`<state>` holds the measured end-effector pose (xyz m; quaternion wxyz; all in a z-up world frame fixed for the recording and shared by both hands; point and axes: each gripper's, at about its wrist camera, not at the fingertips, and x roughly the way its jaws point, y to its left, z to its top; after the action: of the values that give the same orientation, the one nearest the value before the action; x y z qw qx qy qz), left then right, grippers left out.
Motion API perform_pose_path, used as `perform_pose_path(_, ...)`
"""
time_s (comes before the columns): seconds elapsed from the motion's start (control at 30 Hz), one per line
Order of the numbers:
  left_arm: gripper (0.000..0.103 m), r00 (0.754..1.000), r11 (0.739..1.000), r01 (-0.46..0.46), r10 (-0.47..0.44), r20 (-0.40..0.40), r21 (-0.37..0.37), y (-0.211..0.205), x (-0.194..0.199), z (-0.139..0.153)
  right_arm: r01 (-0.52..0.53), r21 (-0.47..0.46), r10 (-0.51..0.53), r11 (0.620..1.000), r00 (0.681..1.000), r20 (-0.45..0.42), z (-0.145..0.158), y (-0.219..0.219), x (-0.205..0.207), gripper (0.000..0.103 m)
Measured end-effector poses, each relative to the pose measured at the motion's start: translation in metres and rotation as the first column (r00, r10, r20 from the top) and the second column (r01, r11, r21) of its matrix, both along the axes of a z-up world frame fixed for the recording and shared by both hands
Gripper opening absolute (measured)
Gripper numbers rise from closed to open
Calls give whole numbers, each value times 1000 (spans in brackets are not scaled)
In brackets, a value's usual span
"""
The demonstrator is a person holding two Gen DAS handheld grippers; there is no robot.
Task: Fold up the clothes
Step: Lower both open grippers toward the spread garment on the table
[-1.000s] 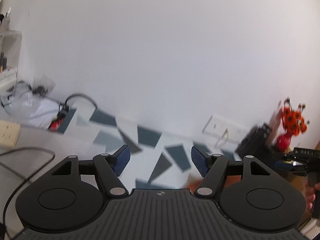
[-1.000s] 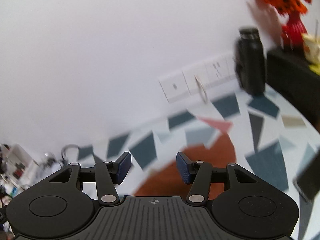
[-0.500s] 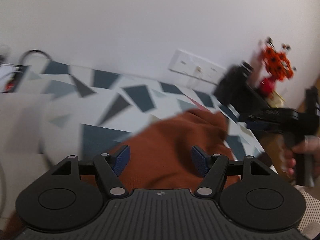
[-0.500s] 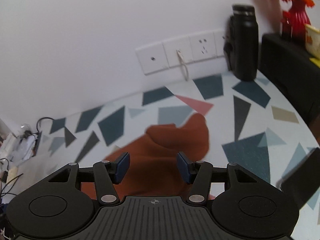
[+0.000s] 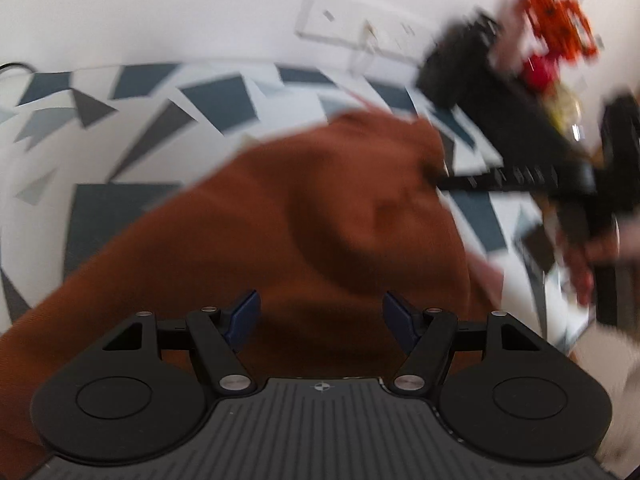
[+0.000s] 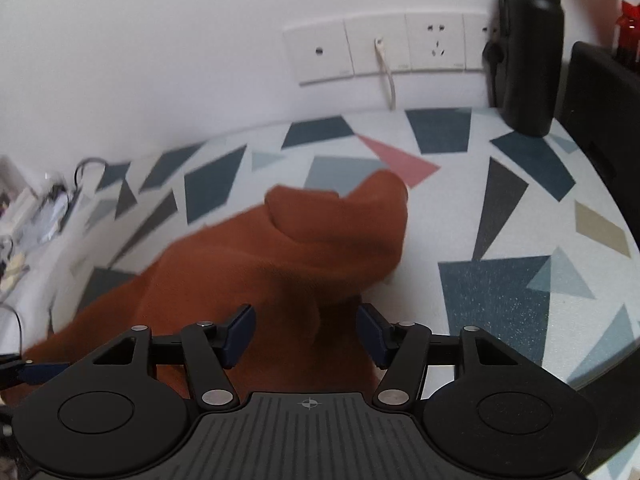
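Rust-brown garment lies crumpled on the patterned tabletop, unfolded, with both tongs poised over it.

The step in hand looks like the approach. The left gripper hangs released above the cloth, nothing between its pads; the right gripper has its jaws opening, empty too. Next likely calls for pinching an edge or sleeve and spreading it flat. Beyond stand a black bottle and wall sockets. No readable writing.
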<state>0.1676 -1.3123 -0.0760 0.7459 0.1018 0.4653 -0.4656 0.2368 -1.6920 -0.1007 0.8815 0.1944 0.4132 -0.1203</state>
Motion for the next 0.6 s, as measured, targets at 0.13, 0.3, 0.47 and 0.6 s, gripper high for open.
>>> perform_pose_path(0.13,78,1000,998,7,-7,1,58,-8,-14,-18,-31,2,32,1000,999,-32,-17,-5,3,57)
perform_pose_path(0.3,78,999,994,-31,28,29,101,-16,-15,-33,-50,16,50,999,998,-41,-24,-6,7,58)
perform_pose_path(0.47,77,998,993,-39,32,58,113,-23,-15,-39,-66,16,67,998,997,-47,-27,-3,9,59)
perform_pose_path(0.6,74,996,994,-11,2,84,109,-23,-15,-40,-53,14,54,998,997,-53,-28,-1,8,60)
